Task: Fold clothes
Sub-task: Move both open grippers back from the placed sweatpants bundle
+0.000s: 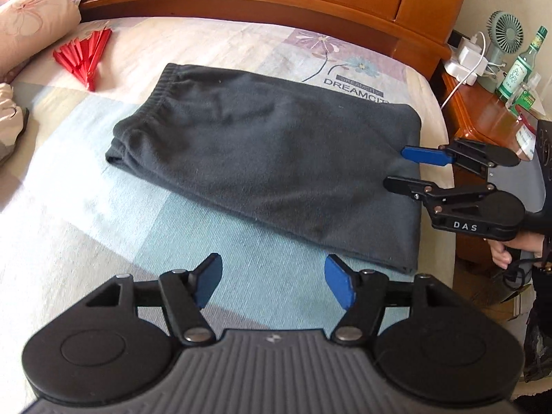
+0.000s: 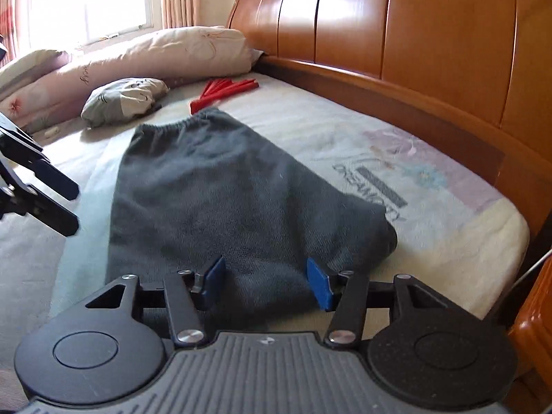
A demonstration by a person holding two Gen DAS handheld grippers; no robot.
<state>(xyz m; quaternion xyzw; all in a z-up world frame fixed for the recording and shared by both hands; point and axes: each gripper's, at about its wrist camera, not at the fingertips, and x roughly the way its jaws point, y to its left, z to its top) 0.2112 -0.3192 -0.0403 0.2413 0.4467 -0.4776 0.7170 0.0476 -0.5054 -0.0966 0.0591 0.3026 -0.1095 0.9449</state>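
Both claws stand open, gripping nothing: left claw [image 1: 272,281] over bare bed [image 1: 86,207], right claw [image 2: 265,277] straddling the folded dark trousers [image 1: 269,158], positioned for regrasping.

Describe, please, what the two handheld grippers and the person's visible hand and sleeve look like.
Each gripper is black, with two round discs, a ribbed grey centre, silver rivets and blue finger pads. The left gripper matches the right gripper. In the left wrist view, the right one bears white letters "DAS". The hand gripping it wears a dark sleeve.
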